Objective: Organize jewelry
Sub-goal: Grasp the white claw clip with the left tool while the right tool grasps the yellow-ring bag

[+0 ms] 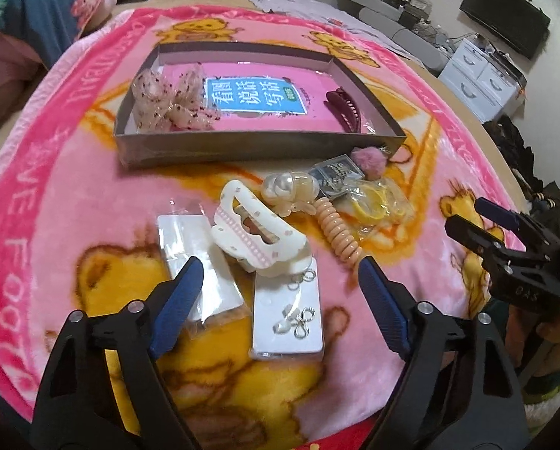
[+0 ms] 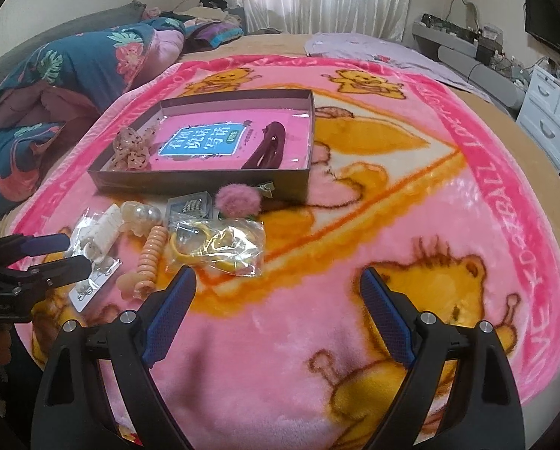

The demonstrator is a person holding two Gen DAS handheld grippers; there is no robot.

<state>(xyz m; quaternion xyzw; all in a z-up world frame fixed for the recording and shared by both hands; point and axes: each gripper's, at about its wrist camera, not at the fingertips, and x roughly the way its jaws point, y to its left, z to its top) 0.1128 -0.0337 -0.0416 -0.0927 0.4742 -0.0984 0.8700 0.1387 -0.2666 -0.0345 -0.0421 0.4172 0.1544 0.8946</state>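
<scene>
Showing only in left view, earring card (image 1: 287, 315) below wide, empty left hand-held gripper (image 1: 281, 268).

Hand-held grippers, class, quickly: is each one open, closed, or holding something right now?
Left hand-held gripper: open, holding nothing, above the white hair claw.
Right hand-held gripper: open, holding nothing, above the blanket.

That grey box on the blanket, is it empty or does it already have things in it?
Not empty. The grey box holds a speckled sheer bow at one end and a maroon hair claw at the other, both lying on a pink book.
</scene>
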